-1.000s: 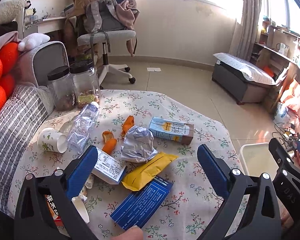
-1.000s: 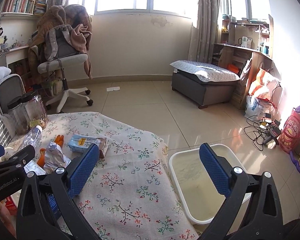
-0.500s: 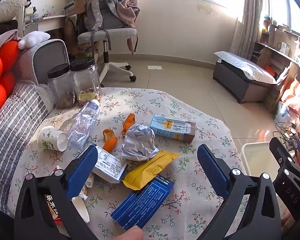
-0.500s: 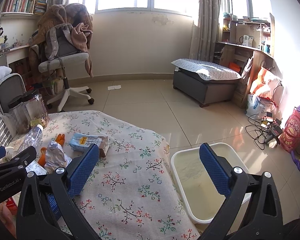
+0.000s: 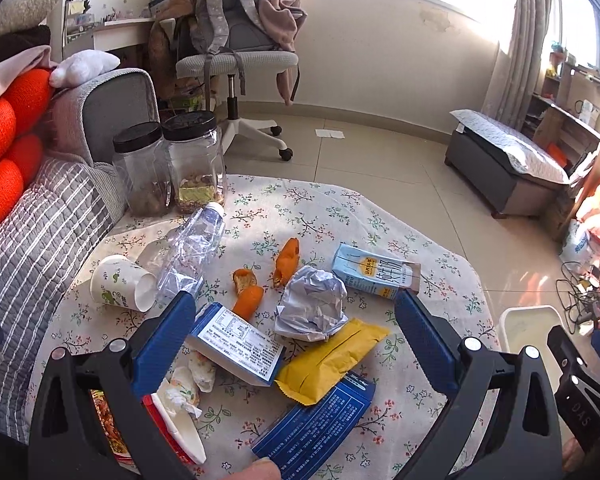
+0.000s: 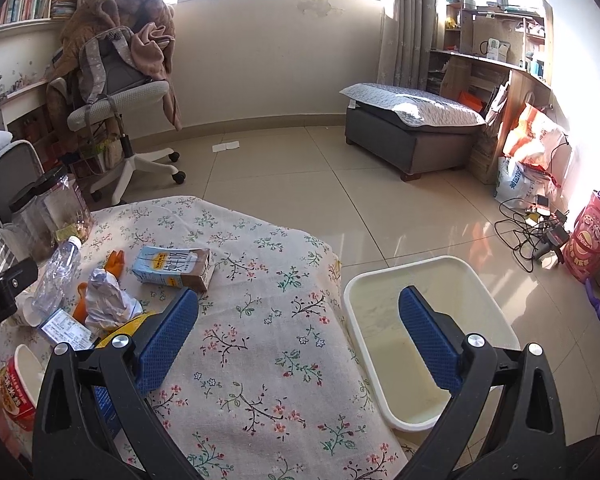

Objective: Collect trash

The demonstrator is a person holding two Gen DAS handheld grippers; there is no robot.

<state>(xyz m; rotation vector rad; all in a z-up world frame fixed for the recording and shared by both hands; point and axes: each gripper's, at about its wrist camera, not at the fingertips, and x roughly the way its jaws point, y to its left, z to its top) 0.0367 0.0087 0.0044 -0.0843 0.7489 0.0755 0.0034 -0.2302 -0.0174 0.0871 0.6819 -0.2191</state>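
Trash lies on a floral tablecloth (image 5: 332, 208): a milk carton (image 5: 374, 272), crumpled foil (image 5: 312, 308), orange peels (image 5: 286, 260), a crushed plastic bottle (image 5: 192, 250), a paper cup (image 5: 122, 284), a white box (image 5: 236, 342), a yellow packet (image 5: 332, 358), a blue box (image 5: 316, 424) and a noodle cup (image 5: 172, 420). My left gripper (image 5: 296, 332) is open and empty above the white box and foil. My right gripper (image 6: 298, 334) is open and empty, above the table's right edge beside a white bin (image 6: 420, 332). The milk carton (image 6: 172, 268) and foil (image 6: 106, 300) lie to its left.
Two black-lidded jars (image 5: 172, 164) stand at the table's far left edge. A striped sofa with orange cushions (image 5: 4, 152) borders the left. An office chair (image 5: 236, 60) and a grey ottoman (image 6: 412, 124) stand on the tiled floor. Cables (image 6: 528, 224) lie right.
Both grippers have drifted slightly; the views shifted a little. Neither has touched or taken hold of anything, and the trash has not moved.
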